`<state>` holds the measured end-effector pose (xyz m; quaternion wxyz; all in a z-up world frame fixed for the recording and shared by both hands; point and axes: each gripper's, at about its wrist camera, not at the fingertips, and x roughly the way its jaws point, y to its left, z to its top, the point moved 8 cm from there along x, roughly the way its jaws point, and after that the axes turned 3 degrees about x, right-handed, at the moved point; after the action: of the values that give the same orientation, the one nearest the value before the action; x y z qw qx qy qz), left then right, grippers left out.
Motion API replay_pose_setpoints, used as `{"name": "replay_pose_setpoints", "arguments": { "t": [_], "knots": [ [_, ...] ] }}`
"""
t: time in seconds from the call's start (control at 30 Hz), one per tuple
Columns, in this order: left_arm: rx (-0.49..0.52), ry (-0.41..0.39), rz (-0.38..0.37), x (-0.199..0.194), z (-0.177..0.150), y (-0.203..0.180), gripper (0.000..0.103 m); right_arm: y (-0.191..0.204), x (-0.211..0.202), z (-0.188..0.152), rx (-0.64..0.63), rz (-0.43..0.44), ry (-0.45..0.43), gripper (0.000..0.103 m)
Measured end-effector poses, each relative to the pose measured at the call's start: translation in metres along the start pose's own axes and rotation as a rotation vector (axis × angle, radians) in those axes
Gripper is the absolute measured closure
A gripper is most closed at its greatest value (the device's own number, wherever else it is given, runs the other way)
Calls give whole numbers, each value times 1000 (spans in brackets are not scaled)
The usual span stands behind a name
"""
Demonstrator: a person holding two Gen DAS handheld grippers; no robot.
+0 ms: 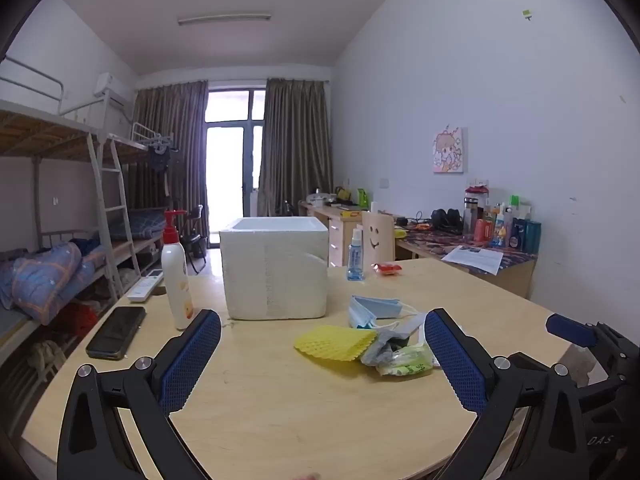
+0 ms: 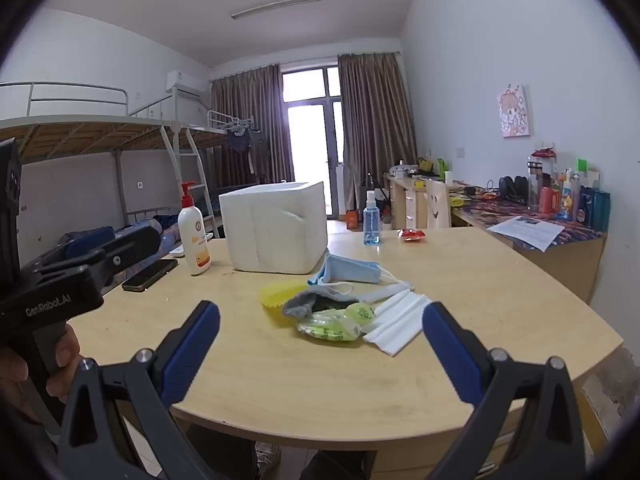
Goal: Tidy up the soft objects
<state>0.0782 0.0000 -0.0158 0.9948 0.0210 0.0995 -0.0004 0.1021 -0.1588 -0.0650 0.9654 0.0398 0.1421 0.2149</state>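
A pile of soft things lies on the wooden table (image 1: 280, 400): a yellow foam net (image 1: 334, 344), a blue face mask (image 1: 374, 307), a grey cloth (image 1: 380, 350) and a green tissue pack (image 1: 406, 362). The right wrist view shows the yellow net (image 2: 278, 294), the blue mask (image 2: 352, 272), the grey cloth (image 2: 304, 300), the green pack (image 2: 336, 322) and a white mask (image 2: 400, 316). A white foam box (image 1: 274, 268) stands open behind the pile; it also shows in the right wrist view (image 2: 276, 226). My left gripper (image 1: 322, 328) is open and empty, near the pile. My right gripper (image 2: 320, 320) is open and empty, before the pile.
On the left of the table are a lotion pump bottle (image 1: 176, 280), a black phone (image 1: 117, 332) and a white remote (image 1: 145, 286). A blue spray bottle (image 1: 355, 258) and a red packet (image 1: 387, 268) sit at the back. Bunk beds stand left, a cluttered desk right.
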Motion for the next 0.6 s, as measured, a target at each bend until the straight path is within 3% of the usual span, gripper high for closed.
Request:
{"name": "replay_pose_setpoints", "arguments": {
  "t": [0.17,0.4,0.6],
  "knots": [
    [-15,-8,-33,-1,0,-1,1,0,-1,0,-3,1,-1,1],
    [-11,16,-11,0,14,-6,1,0,1,2,-3,-1,-5,1],
    [-19,8,-10,0,5,-1,1,-3,-4,3,-4,1,-6,1]
  ]
}}
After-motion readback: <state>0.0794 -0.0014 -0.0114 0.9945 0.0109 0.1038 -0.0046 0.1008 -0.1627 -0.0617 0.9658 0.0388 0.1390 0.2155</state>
